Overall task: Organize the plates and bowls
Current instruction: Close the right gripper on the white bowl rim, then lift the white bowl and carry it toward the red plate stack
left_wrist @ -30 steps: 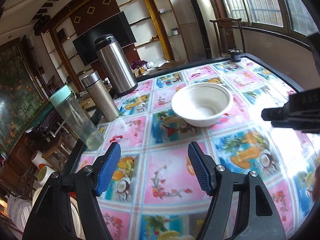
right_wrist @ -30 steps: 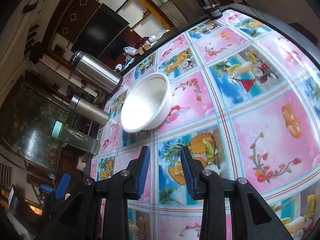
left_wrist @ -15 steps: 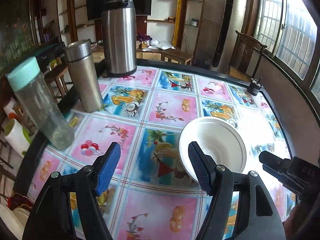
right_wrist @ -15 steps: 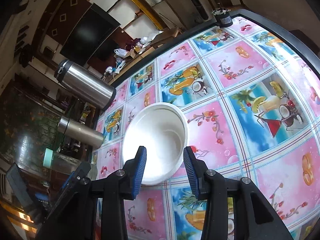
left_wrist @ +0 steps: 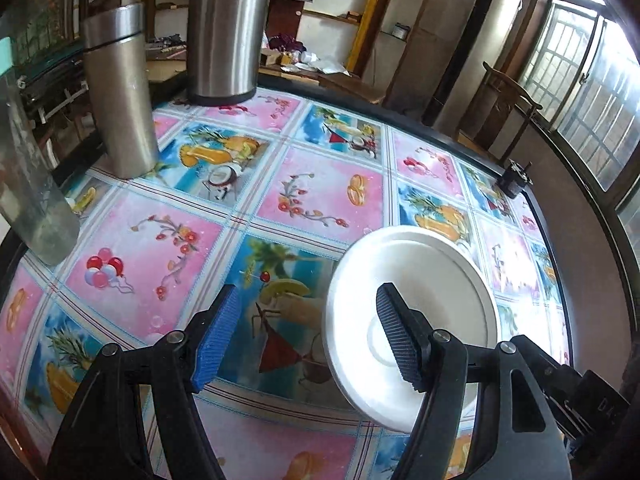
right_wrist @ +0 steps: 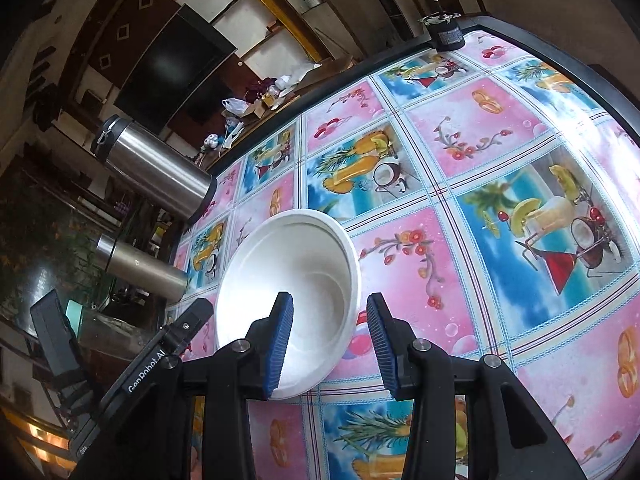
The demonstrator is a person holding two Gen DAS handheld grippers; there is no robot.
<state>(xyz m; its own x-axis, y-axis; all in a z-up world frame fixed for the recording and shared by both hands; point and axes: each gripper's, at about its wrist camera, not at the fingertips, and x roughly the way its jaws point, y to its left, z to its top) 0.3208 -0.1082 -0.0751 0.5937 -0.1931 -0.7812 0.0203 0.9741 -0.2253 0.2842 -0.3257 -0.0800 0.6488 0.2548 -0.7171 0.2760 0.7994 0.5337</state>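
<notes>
Your right gripper (right_wrist: 328,340) gapes astride the bowl (right_wrist: 296,272) rim; your left gripper (left_wrist: 308,340) too. Clamp off-centre and the bowl tips.

**Bright Window, Dark Woodwork**

Daylight pours through the barred window (left_wrist: 576,72) at two o'clock. A wooden chair (left_wrist: 504,108) stands beneath it, beside a tall standing air conditioner (left_wrist: 476,52). Wall shelves (left_wrist: 352,12) and a dark television (right_wrist: 172,68) sit toward twelve.
</notes>
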